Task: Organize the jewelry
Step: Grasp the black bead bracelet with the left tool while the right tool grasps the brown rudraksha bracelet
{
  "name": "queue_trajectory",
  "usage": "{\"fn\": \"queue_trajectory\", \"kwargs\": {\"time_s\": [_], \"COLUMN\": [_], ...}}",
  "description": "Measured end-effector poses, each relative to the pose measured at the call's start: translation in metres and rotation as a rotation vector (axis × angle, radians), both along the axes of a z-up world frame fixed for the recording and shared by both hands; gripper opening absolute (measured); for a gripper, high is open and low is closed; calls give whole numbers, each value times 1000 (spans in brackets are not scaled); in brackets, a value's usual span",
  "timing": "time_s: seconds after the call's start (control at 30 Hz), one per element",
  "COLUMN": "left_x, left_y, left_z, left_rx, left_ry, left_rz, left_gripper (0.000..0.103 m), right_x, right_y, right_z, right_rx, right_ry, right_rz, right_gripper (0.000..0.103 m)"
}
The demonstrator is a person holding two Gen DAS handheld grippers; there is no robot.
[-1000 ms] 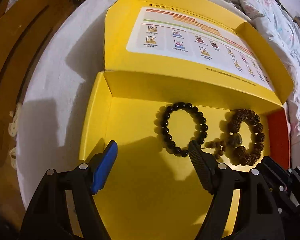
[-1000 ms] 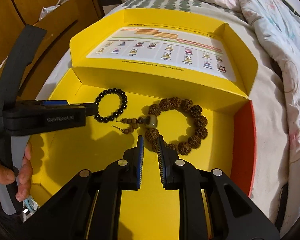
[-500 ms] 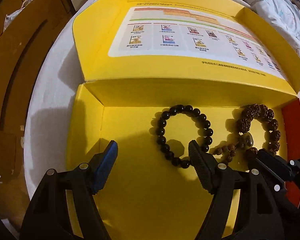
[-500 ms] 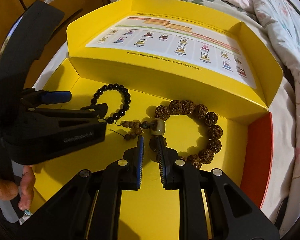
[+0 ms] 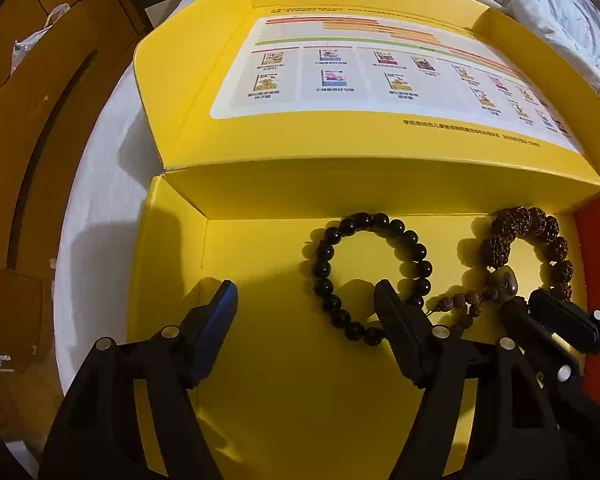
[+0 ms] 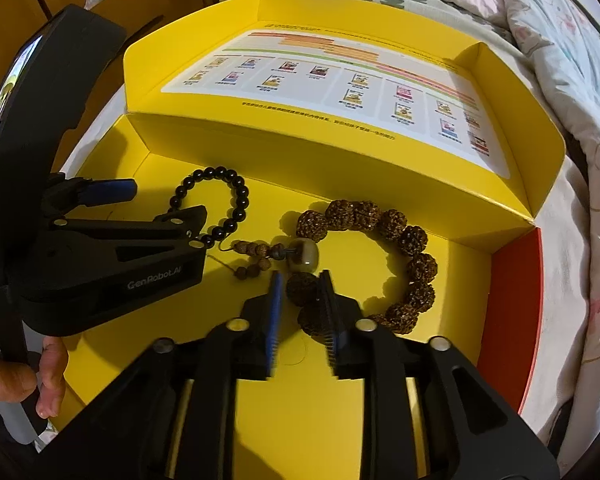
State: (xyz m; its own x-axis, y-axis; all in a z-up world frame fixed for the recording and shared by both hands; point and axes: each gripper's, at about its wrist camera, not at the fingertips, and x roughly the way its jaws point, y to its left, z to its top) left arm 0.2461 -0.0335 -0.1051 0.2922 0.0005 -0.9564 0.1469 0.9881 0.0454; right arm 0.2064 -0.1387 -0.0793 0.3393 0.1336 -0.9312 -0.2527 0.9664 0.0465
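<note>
Both bracelets lie in yellow box (image 6: 500,184). Right gripper (image 6: 300,280) jaws opening, straddling a bead of brown bracelet (image 6: 416,264), no squeeze visible. Left gripper (image 5: 306,296) wide, empty, one finger over black bracelet (image 5: 372,276). Center the bead before closing; avoid the tassel.

Both grippers aimed steeply down into the yellow box (image 5: 172,240). Left gripper (image 5: 306,296) over the box floor, jaws wide and closing slightly, nothing between them, black finger (image 5: 396,320) nearest the box's middle. Right gripper (image 6: 300,292) toward the box's red end, jaws opening (a brown bead sits between). Bare hand (image 6: 40,376) on the left handle.
</note>
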Motion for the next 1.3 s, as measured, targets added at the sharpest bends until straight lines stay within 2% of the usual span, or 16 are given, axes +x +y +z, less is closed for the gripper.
{"fn": "queue_trajectory", "kwargs": {"time_s": [0.07, 0.1, 0.4, 0.6, 0.7, 0.73, 0.83, 0.9, 0.93, 0.97, 1.03, 1.17, 1.23, 1.3], "left_x": [-1, -1, 1, 0, 0, 0, 0, 1, 1, 1, 1, 1, 1, 1], "left_y": [0, -1, 3, 6, 6, 7, 6, 6, 7, 9, 7, 6, 5, 5], "left_z": [-1, -1, -1, 0, 0, 0, 1, 1, 1, 1, 1, 1, 1, 1], "left_rx": [2, 0, 5, 11, -1, -19, -29, -38, -54, -70, -86, -92, -97, -102], "left_ry": [-1, 1, -3, -4, -2, 4, 7, 8, 12, 17, 20, 18, 21, 23], "left_rz": [5, 8, 11, 16, 6, 4, -6, -5, -7, -11, -17, -24, -23, -22], "left_gripper": [67, 66, 65, 59, 50, 43, 37, 37, 32, 27, 24, 15, 12, 12], "right_x": [0, 0, 0, -1, -1, -2, -2, -1, -1, 0, 2, 4, 4, 2], "right_y": [2, 2, 1, 1, 1, 1, 3, 1, 1, 0, -6, -10, -8, -6], "right_z": [-1, -2, -10, -16, -19, -19, -19, -19, -20, -20, -19, -18, -17, -16], "right_rx": [-16, -34, -17, -62, -66, -67, -87, -80, -68, -61, -48, -33, -32, -25], "right_ry": [2, -4, 10, 13, 12, 12, 0, 3, 7, 9, 13, 20, 21, 25], "right_rz": [-2, -3, -2, 25, 31, 32, 41, 37, 31, 26, 0, -11, -13, -7], "right_gripper": [51, 54, 54, 53, 53, 53, 53, 52, 49, 44, 36, 32, 24, 22]}}
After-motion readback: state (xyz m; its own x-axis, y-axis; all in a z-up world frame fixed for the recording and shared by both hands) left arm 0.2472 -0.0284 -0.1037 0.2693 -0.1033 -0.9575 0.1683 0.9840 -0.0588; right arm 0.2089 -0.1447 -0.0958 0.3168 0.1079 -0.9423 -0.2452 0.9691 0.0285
